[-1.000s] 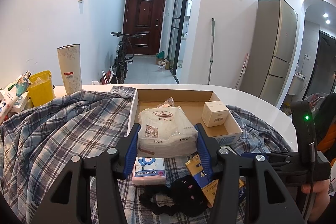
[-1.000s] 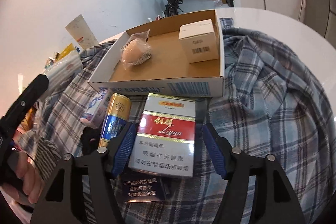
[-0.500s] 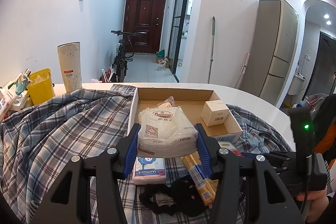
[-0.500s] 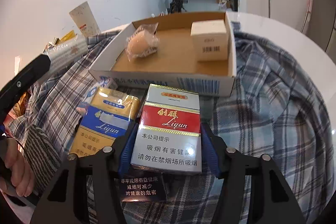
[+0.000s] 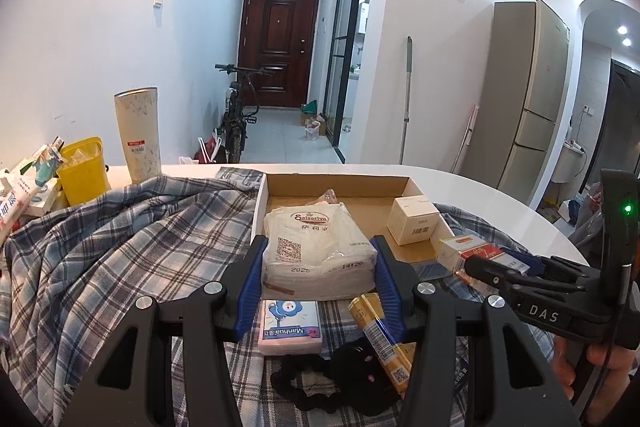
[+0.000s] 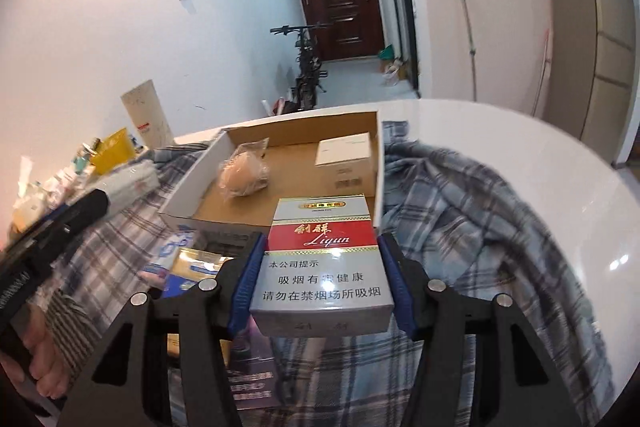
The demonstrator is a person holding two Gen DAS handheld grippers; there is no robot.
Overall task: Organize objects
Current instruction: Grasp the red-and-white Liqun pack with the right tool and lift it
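My left gripper (image 5: 318, 267) is shut on a white tissue pack (image 5: 316, 255) and holds it over the near edge of an open cardboard box (image 5: 340, 181). My right gripper (image 6: 320, 279) is shut on a red and white cigarette carton (image 6: 322, 267), lifted above the plaid cloth just before the box (image 6: 296, 121); it also shows in the left wrist view (image 5: 468, 253). Inside the box lie a small white box (image 6: 346, 157) and a wrapped bun (image 6: 244, 173).
On the plaid shirt (image 5: 120, 259) lie a pink tissue packet (image 5: 290, 321), a gold and blue carton (image 5: 380, 335) and a black hair tie (image 5: 340, 375). A yellow cup (image 5: 82, 171), a tall tumbler (image 5: 138, 133) and clutter stand at the left. White table edge (image 6: 540, 163) curves right.
My right gripper closed on the red cigarette carton and lifted it forward toward the box. The gold carton beside it tipped and shifted. My left gripper still holds the tissue pack.
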